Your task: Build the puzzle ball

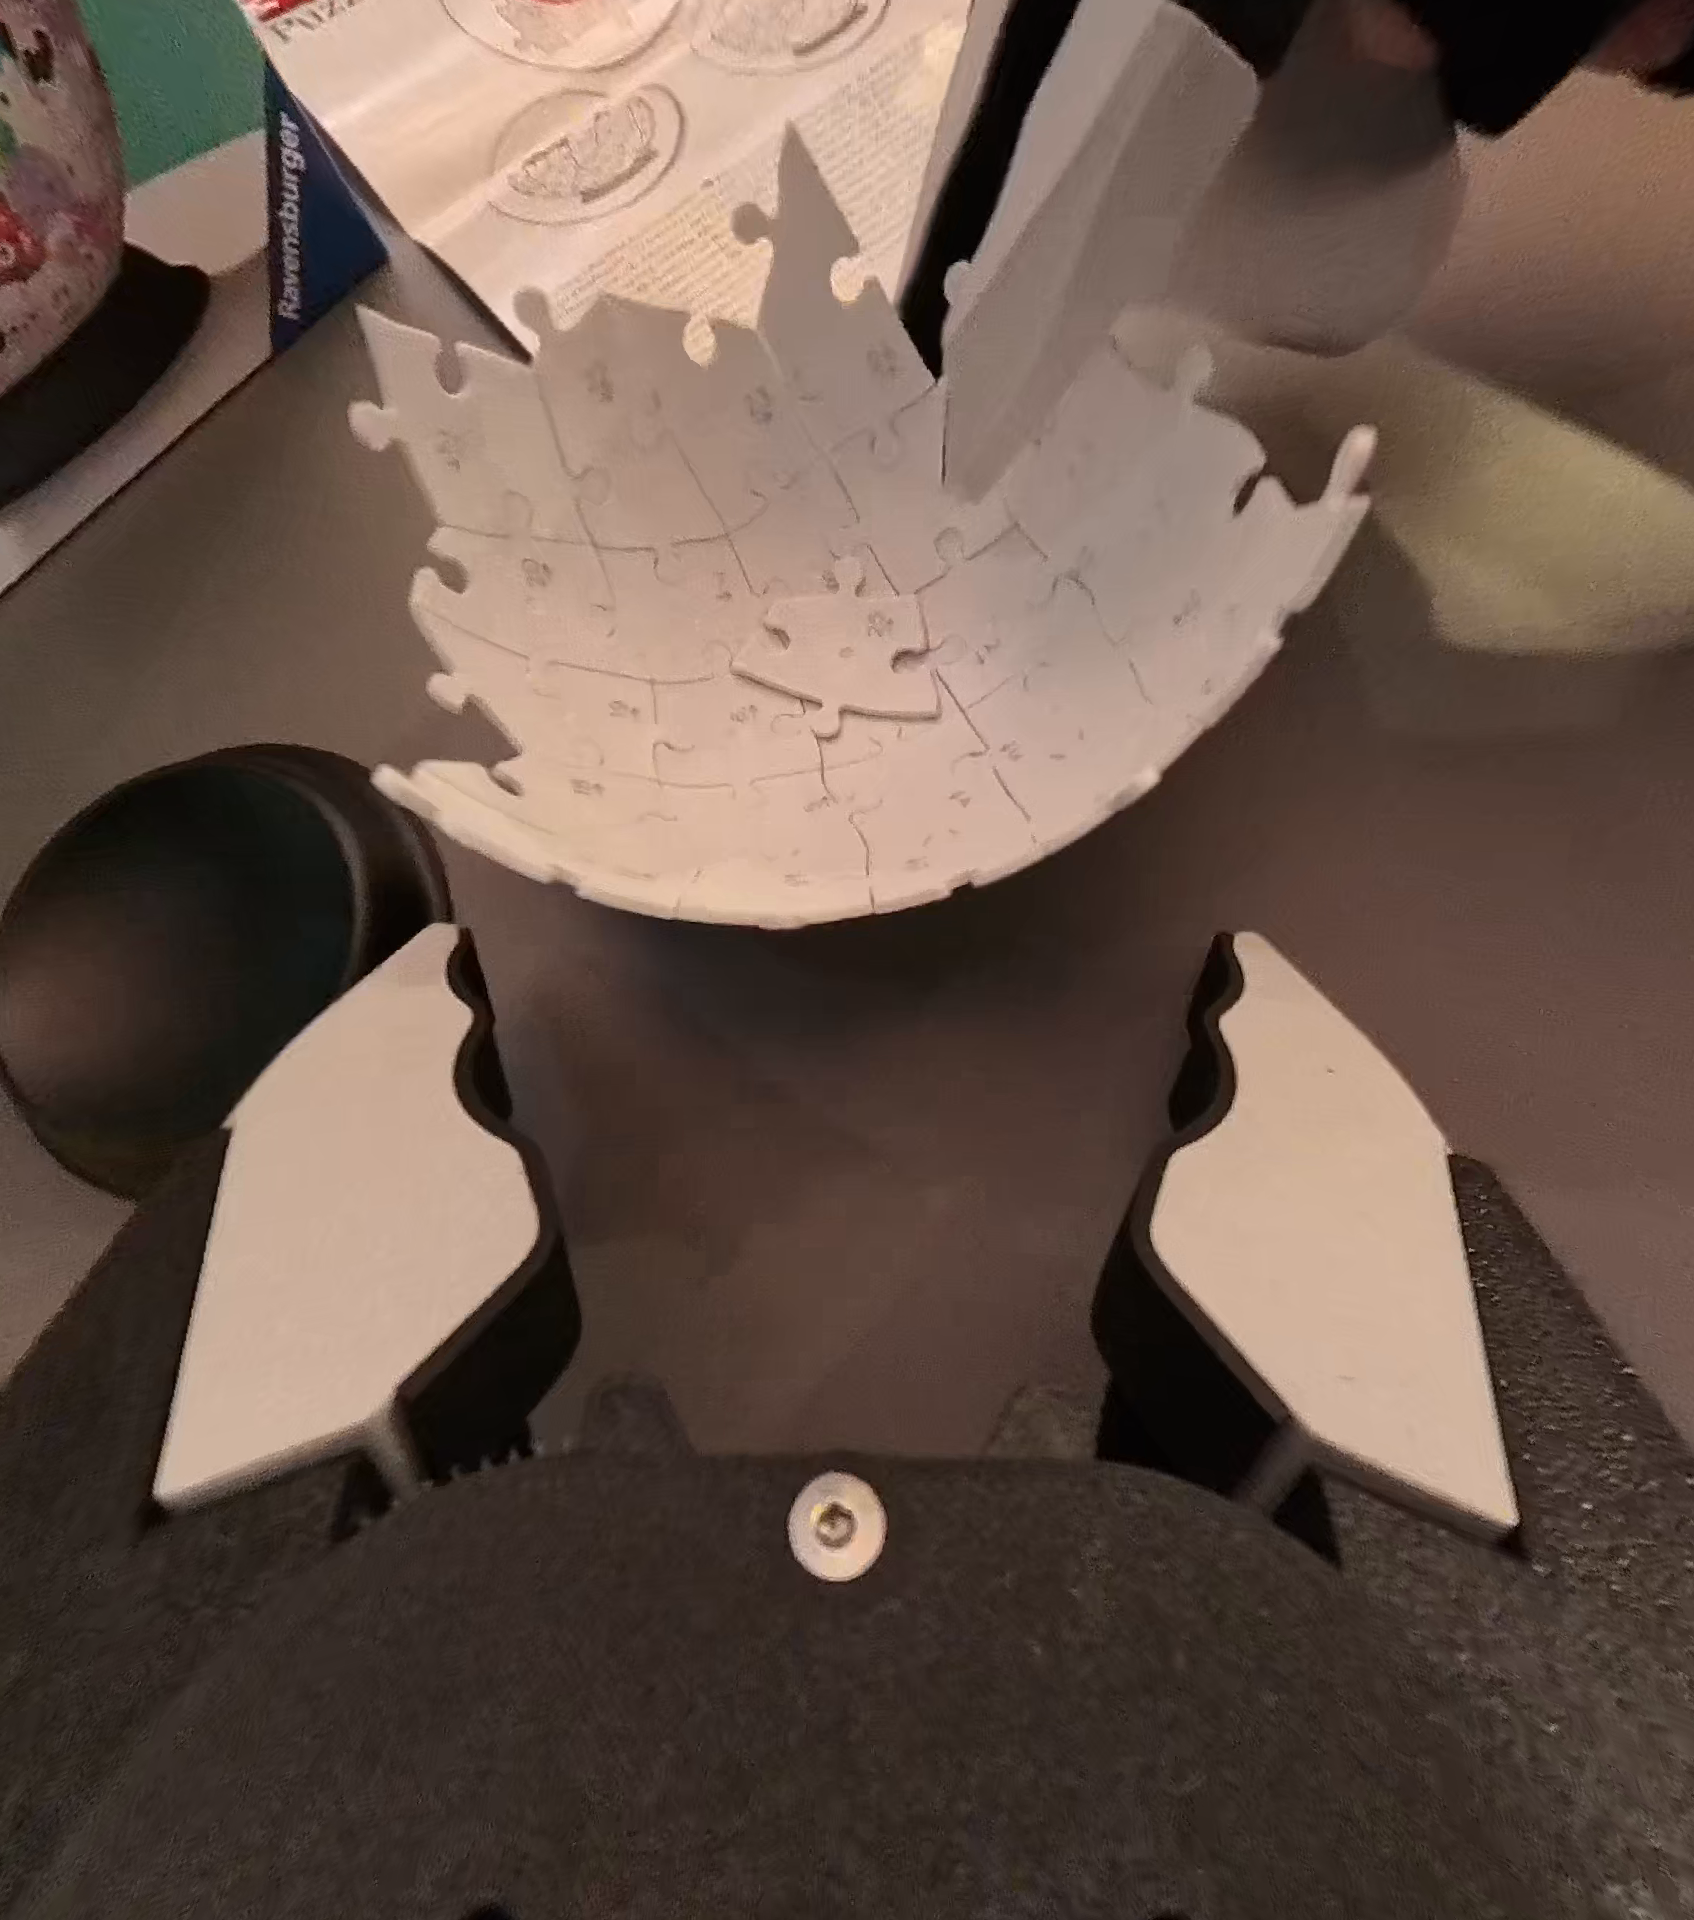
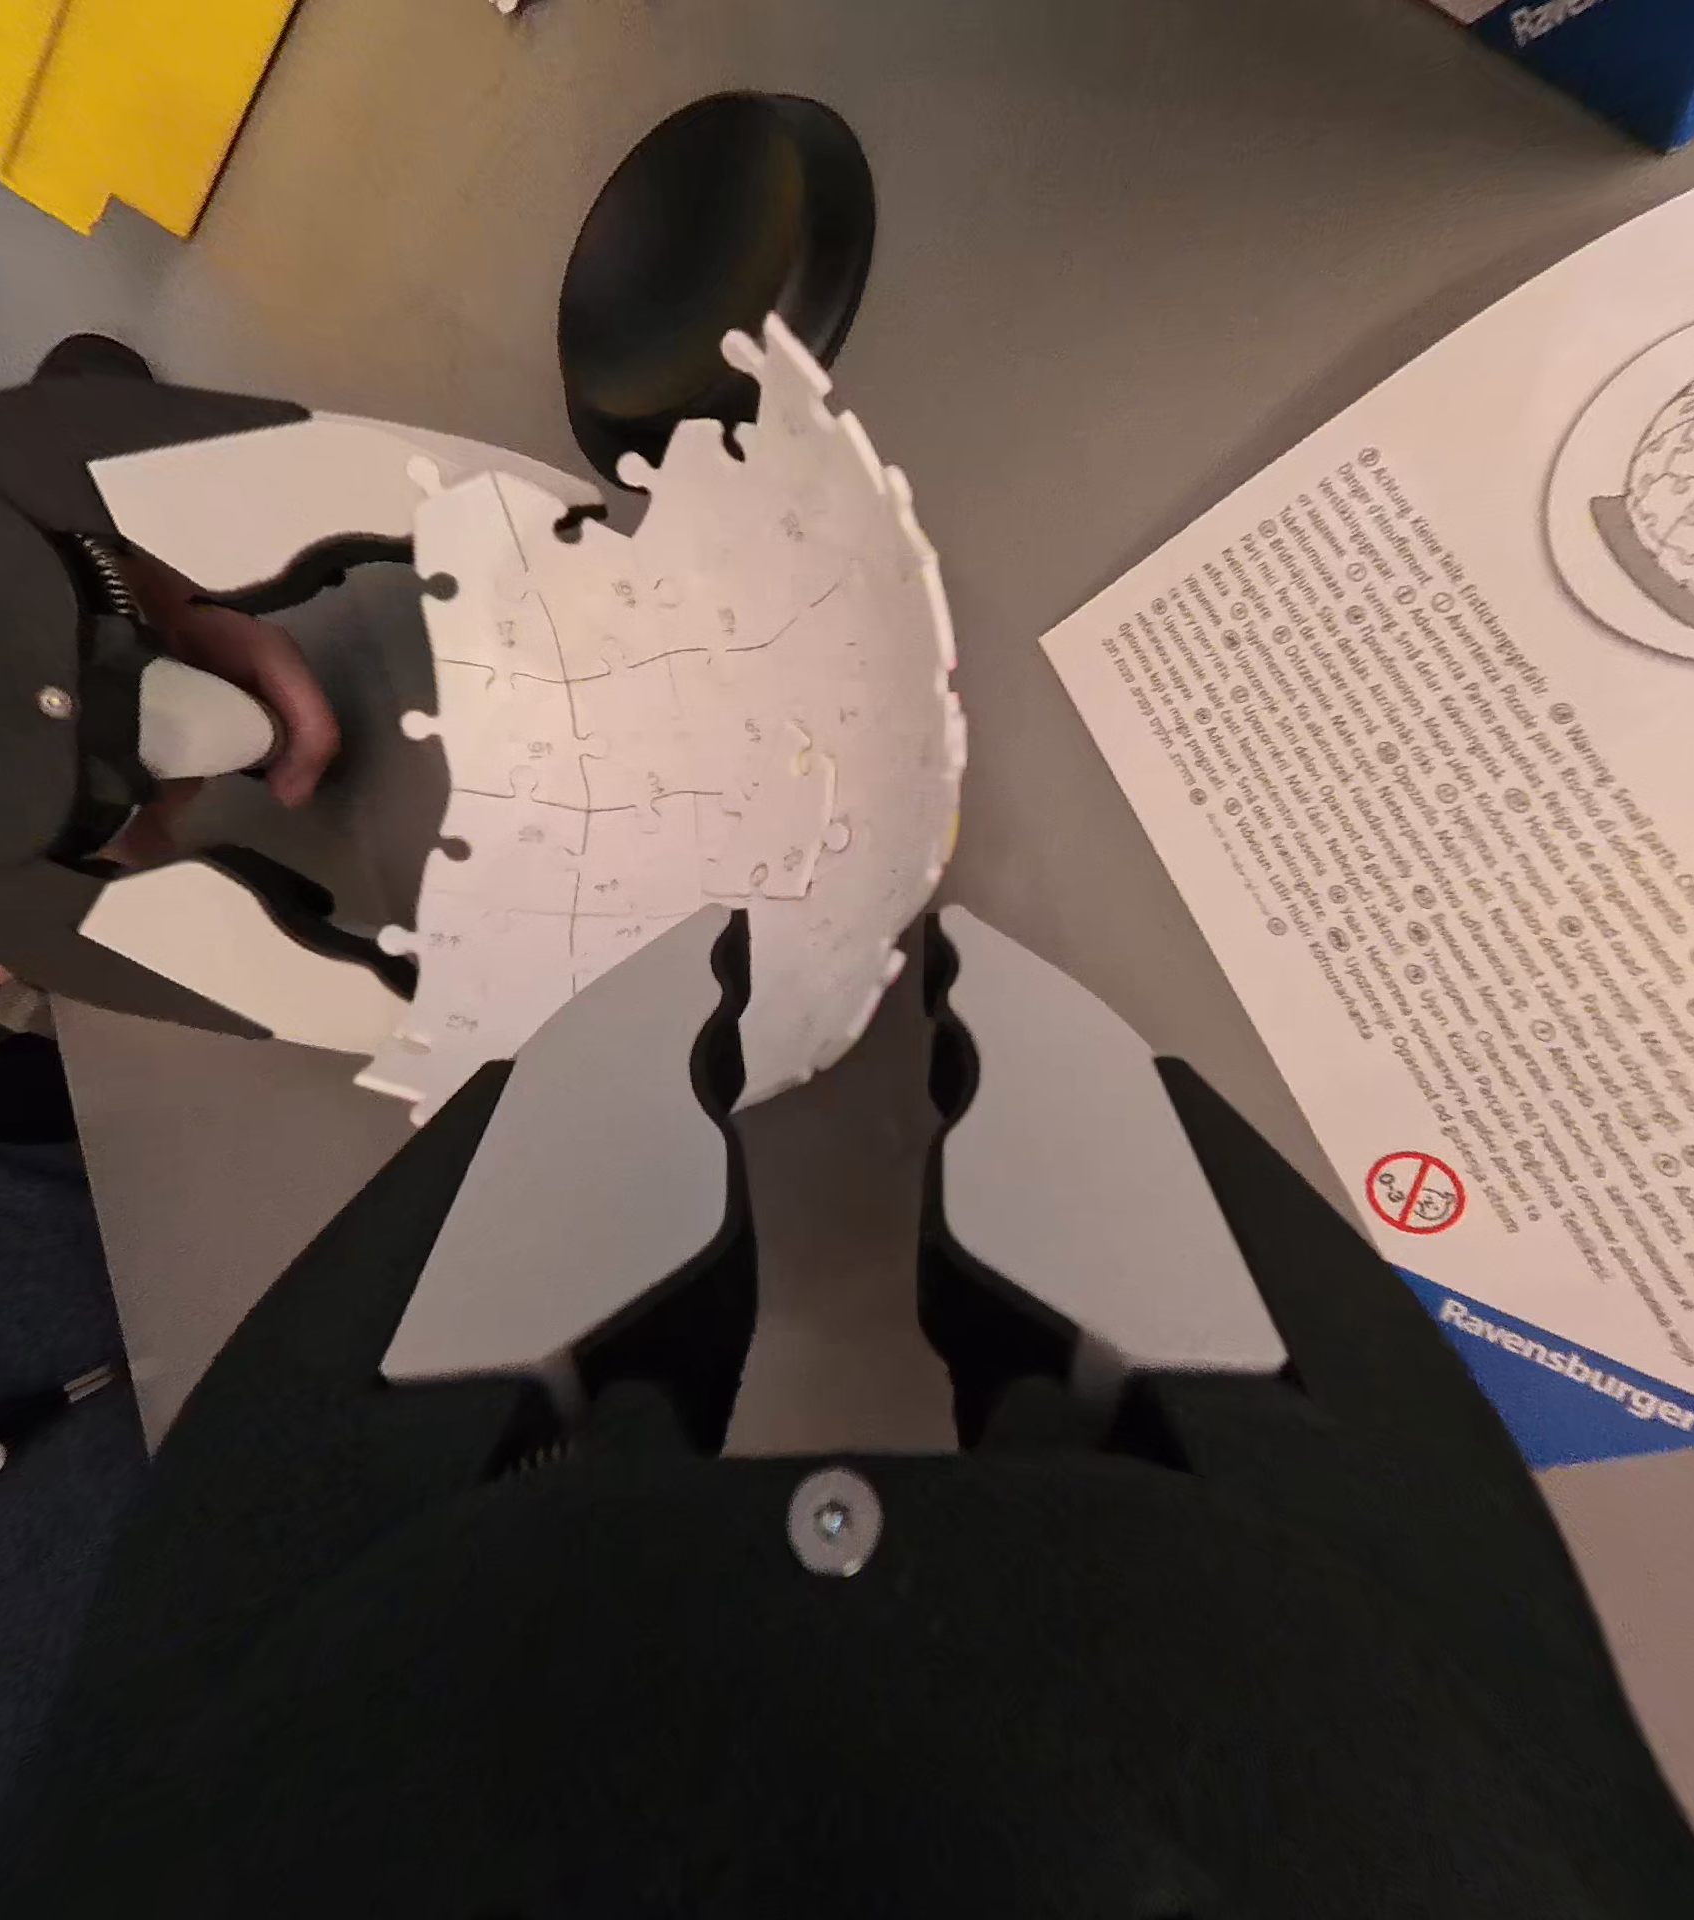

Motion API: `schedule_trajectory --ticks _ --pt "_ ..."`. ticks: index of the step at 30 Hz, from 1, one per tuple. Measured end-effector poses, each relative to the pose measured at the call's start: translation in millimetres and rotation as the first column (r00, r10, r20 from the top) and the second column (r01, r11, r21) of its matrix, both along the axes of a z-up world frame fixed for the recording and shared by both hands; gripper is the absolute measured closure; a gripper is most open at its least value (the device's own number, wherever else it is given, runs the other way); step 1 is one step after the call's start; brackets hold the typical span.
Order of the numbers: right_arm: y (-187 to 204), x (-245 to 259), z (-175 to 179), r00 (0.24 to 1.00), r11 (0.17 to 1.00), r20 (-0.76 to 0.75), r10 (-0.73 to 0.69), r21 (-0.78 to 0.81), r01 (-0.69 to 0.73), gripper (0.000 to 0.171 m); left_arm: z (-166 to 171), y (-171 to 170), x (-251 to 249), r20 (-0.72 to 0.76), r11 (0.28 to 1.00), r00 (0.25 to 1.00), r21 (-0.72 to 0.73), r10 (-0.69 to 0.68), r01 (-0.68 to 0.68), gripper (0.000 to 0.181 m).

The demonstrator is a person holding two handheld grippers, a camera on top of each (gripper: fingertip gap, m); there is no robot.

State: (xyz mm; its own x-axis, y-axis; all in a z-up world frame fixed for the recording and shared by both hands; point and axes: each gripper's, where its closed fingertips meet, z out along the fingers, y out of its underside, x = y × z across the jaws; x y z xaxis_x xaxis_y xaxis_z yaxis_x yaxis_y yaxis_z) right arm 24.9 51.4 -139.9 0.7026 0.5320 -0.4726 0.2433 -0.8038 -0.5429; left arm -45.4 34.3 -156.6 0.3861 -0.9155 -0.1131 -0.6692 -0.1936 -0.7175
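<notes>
The half-built puzzle ball [image 1: 822, 727] is a white bowl-shaped shell with its inside facing up on the grey table [image 1: 147, 644]. A loose piece [image 1: 843, 655] lies inside it. My left gripper [image 1: 848, 961] is wide open and empty, just short of the shell's near rim. My right gripper [image 2: 832, 925] has its jaws a narrow gap apart, straddling the shell's [image 2: 635, 748] rim where pieces are absent. It appears blurred at the far rim in the left wrist view [image 1: 1082, 270]. The loose piece [image 2: 775, 831] lies just beyond its tips.
The black ball stand [image 1: 188, 956] lies beside the shell on the left, also in the right wrist view [image 2: 718, 270]. The puzzle box [image 1: 95, 260] and an instruction sheet [image 2: 1445, 779] lie behind and beside it. Yellow sheets [image 2: 95, 94] lie at a far corner. About 9 centimetres separates my left fingertips from my right.
</notes>
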Motion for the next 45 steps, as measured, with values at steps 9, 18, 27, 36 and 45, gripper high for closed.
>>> schedule_trajectory --ticks 9,18,27,36,45 --pt "-5 -12 -4 0.992 0.993 -0.127 0.012 -0.119 -0.027 0.143 -4 6 11 -0.003 0.998 1.000 -0.058 0.010 -0.011 0.059" --pt "-12 -18 -4 0.977 0.979 -0.215 0.013 -0.197 -0.057 0.144 -4 6 13 -0.002 0.998 1.000 -0.063 -0.002 0.002 0.062" --pt "-33 -35 -2 0.969 0.960 -0.229 0.086 -0.242 -0.143 0.135 5 -2 -8 0.026 1.000 1.000 -0.013 -0.014 0.014 0.076" --pt "-14 -11 -1 0.991 0.984 -0.132 0.016 -0.175 -0.040 0.125 3 1 -8 0.025 1.000 1.000 -0.003 0.004 -0.004 0.076" --pt "-1 -15 -9 0.996 0.986 -0.075 0.038 -0.160 -0.050 0.145 -2 -5 -4 0.005 0.999 1.000 -0.050 -0.001 0.002 0.070"
